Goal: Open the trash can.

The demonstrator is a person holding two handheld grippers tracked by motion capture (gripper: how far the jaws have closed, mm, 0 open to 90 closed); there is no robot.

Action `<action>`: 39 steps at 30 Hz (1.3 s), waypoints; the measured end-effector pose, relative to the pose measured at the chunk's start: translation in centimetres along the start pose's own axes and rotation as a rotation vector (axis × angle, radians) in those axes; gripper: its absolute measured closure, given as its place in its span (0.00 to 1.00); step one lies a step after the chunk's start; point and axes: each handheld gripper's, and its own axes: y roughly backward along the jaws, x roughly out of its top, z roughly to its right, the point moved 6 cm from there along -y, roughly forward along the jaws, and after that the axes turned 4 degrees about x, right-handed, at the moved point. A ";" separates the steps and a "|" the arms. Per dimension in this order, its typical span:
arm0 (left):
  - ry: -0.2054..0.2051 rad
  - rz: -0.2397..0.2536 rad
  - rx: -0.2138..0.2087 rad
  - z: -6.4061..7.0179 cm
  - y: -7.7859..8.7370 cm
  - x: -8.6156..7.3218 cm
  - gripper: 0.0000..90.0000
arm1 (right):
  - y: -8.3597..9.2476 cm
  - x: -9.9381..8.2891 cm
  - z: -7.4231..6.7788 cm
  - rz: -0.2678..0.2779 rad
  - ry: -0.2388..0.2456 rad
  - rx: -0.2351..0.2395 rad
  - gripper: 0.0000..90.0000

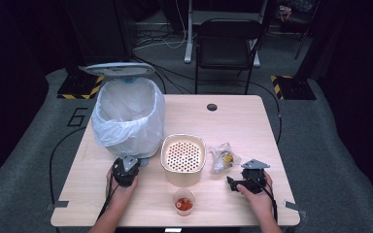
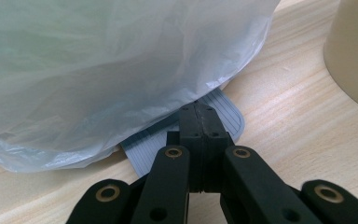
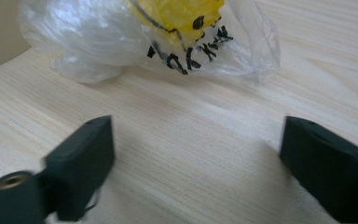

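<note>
Landmark: the cream perforated bowl point(image 1: 183, 159) at table centre.

Nearest the person, just in front of the bowl: a small clear cup point(image 1: 183, 202) with something orange-red inside, untouched by either tool.

Right of the bowl: right gripper point(image 1: 234, 184), jaws spread wide and holding nothing, aimed at a crumpled plastic wrapper point(image 3: 168, 37) with yellow contents and black print. The wrapper lies flat on the wood just beside the bowl's right wall, a little ahead of the jaws and not between them. The wide spread probably suits a loose, bulky grab; this looks like the next pickup.

Left of the bowl: left gripper point(image 2: 200, 122), jaws pressed together with nothing between them, tips low over a grey ribbed pedal point(image 2: 226, 114) that pokes out under the skirt of a white bin liner point(image 2: 112, 70). Likely placed to press the pedal.

Behind-left of the bowl: the lined waste bin point(image 1: 128, 116), lid point(image 1: 119, 69) raised, mouth open, presumably to receive the wrapper.
</note>
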 end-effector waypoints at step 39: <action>-0.008 0.010 0.002 -0.1 0.0 0.0 1.00 | 2.8 6.2 -2.1 0.055 -0.013 0.036 0.35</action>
